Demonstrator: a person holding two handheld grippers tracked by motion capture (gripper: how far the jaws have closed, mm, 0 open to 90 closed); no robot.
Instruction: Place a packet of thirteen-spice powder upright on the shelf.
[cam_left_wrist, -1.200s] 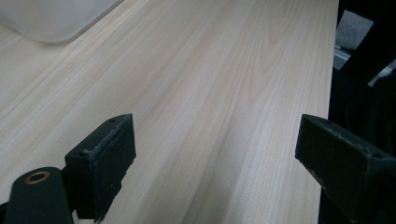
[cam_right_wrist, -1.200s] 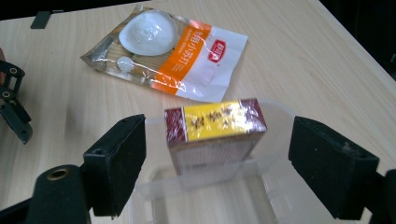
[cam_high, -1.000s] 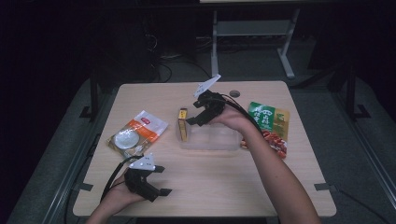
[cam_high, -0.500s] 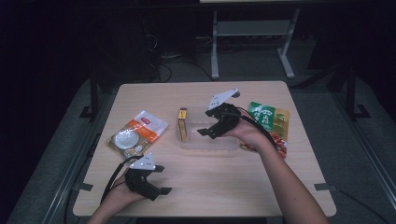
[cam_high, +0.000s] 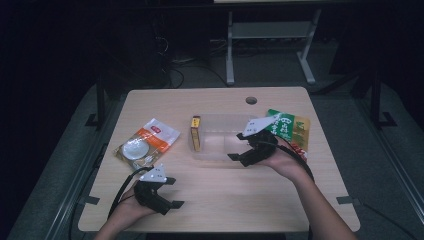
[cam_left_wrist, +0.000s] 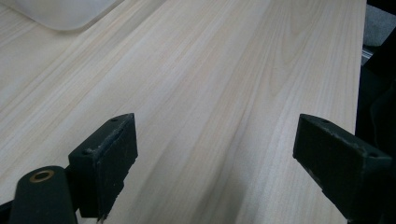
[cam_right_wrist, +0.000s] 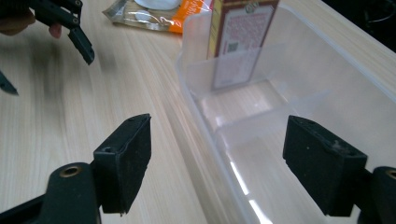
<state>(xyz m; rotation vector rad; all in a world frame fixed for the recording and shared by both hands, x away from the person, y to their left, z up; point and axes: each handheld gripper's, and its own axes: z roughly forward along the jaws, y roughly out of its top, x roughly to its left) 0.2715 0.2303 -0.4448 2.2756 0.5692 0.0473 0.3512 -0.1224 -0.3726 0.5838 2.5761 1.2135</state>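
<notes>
High view: the left hand-held gripper (cam_high: 167, 192) rests wide open near the front edge of the bench (cam_high: 210, 210), holding nothing. The clear box (cam_high: 217, 142) sits mid-bench. The right hand-held gripper (cam_high: 240, 150), jaws apart and just closing slightly, straddles the box's front wall.

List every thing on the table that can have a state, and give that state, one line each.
Clear plastic container: lid off, upright, divided into compartments.
Yellow box: standing on edge in the container's end compartment.
Orange-and-white packet: lying flat on the table, outside the container.
Green packet: lying flat beside the container.
Left gripper: open, nothing between its fingers.
Right gripper: open over the container's near wall, gripping nothing.
</notes>
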